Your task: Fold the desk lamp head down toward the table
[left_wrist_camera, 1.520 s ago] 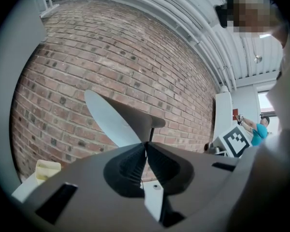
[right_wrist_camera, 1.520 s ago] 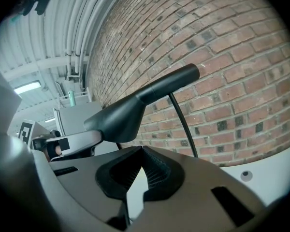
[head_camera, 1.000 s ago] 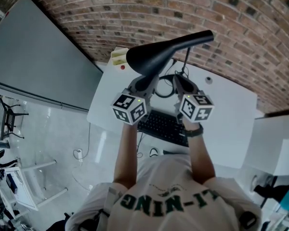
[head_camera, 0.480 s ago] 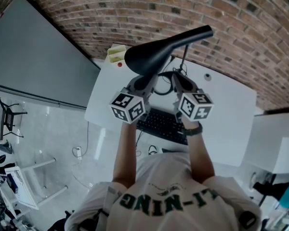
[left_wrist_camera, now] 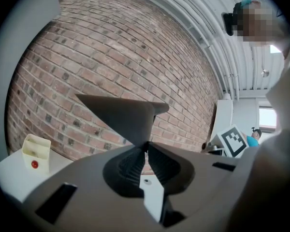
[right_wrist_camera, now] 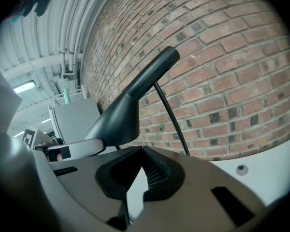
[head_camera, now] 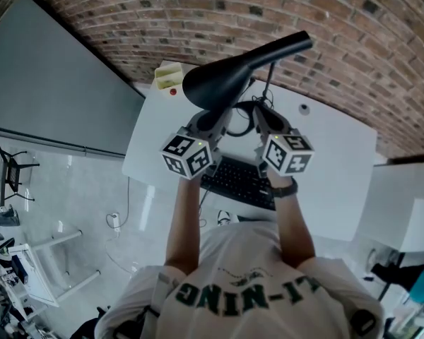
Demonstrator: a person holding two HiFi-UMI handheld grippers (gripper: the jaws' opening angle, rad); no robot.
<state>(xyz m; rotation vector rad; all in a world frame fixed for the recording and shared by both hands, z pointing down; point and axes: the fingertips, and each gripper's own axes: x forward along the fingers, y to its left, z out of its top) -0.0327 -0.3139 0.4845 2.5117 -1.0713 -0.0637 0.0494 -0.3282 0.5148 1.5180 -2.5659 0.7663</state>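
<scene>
The black desk lamp head (head_camera: 222, 83) hangs over the white table (head_camera: 332, 161), its neck (head_camera: 290, 46) rising to the upper right. My left gripper (head_camera: 215, 121) reaches up under the head. In the left gripper view its jaws (left_wrist_camera: 146, 146) are pinched on the lower rim of the lamp head (left_wrist_camera: 121, 117). My right gripper (head_camera: 263, 121) sits beside it, a little to the right and below the neck. Its jaws (right_wrist_camera: 142, 150) are shut with nothing between them, and the lamp head (right_wrist_camera: 118, 122) stands up and left of them, apart.
A black keyboard (head_camera: 240, 182) lies under both grippers. A dark cable (head_camera: 244, 119) loops behind the jaws. A pale yellow box with a red button (head_camera: 168, 76) sits at the table's far left corner. A brick wall (head_camera: 381, 62) is close behind, and a grey partition (head_camera: 49, 83) stands left.
Hardly anything: both grippers and the lamp head keep their places, and only the head view has drifted slightly.
</scene>
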